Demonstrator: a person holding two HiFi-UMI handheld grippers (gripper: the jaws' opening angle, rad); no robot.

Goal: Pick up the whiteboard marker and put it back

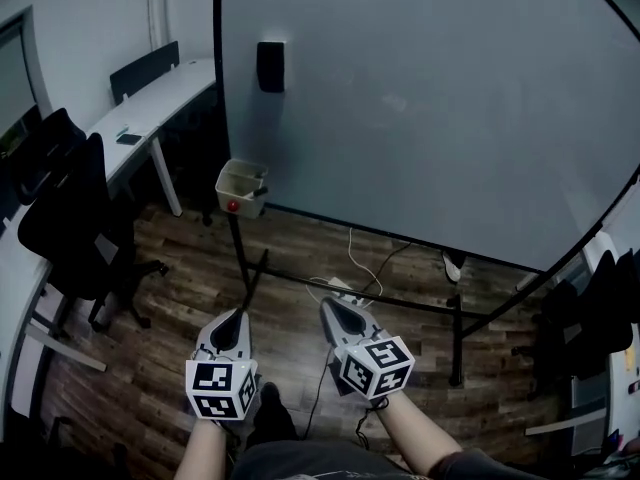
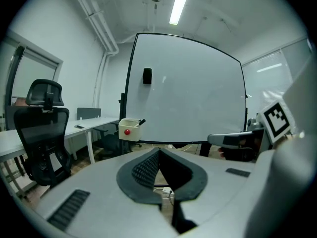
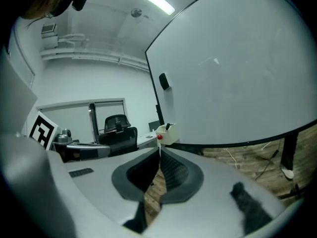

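Note:
A dark whiteboard marker [image 2: 141, 122] sticks up out of a small white box [image 1: 241, 185] with a red dot, fixed at the whiteboard's lower left corner. The same marker [image 3: 168, 126] and box [image 3: 166, 134] appear small and far off in the right gripper view. Both grippers are held low over the wooden floor, well short of the board. My left gripper [image 1: 239, 314] is shut and empty, pointing toward the box [image 2: 129, 129]. My right gripper [image 1: 326, 303] is shut and empty too, just right of the left one.
A large whiteboard [image 1: 430, 98] on a black stand [image 1: 455, 338] fills the front, with a black eraser [image 1: 270, 66] stuck on it. Cables and a power strip [image 1: 340, 286] lie on the floor beneath. Black office chairs [image 1: 65, 223] and white desks [image 1: 150, 103] stand at left.

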